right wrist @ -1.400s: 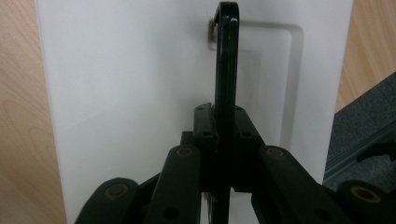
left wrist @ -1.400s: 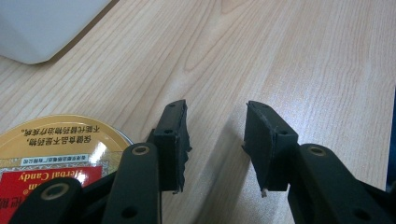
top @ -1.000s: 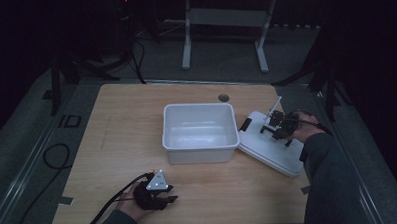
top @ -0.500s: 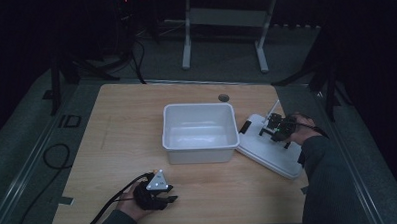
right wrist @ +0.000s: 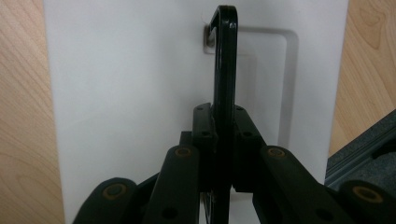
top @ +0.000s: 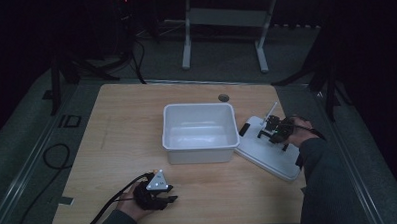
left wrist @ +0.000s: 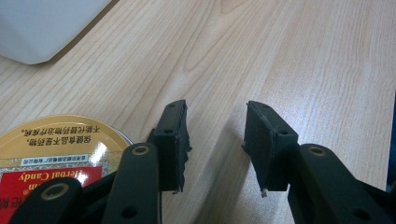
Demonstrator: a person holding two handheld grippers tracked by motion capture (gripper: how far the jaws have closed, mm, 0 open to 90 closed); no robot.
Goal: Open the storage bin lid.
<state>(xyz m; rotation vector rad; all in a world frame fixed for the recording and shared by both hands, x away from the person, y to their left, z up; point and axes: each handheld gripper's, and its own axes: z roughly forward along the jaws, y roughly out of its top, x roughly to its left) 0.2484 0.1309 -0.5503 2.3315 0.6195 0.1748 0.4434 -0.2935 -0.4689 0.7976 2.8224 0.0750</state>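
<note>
1. My right tongs point(right wrist: 223, 140) were clamped shut on the black handle point(right wrist: 225, 56) of the white lid point(right wrist: 126, 93); in the right gripper view the handle stood on edge between the pads and ran up to the top centre of the frame.

2. In the high view the lid point(top: 260, 152) lay flat on the tabletop point(top: 117, 125) at the right of the frame, just beside the white tub point(top: 199, 129), with my right tongs point(top: 274, 132) over its upper part.

3. The tub sat open in the middle of the frame, and I could see nothing inside it.

4. My left tongs point(left wrist: 217, 140) stood partly open with nothing between the pads, only bare wood under them. In the high view they point(top: 157, 193) rested low on the tabletop near the bottom edge, well apart from the tub.

5. A round yellow candy tin point(left wrist: 60, 149) lay at the lower left of the left gripper view, just beside my left tongs but not gripped.

6. My reading of progress: the handle was secured and that was all. The lid was not yet lifted off the tabletop, and carrying it over and setting it down on the tub were left, if closing the tub was the aim.

7. Whether the tin was meant to go in first I could not tell.
</note>
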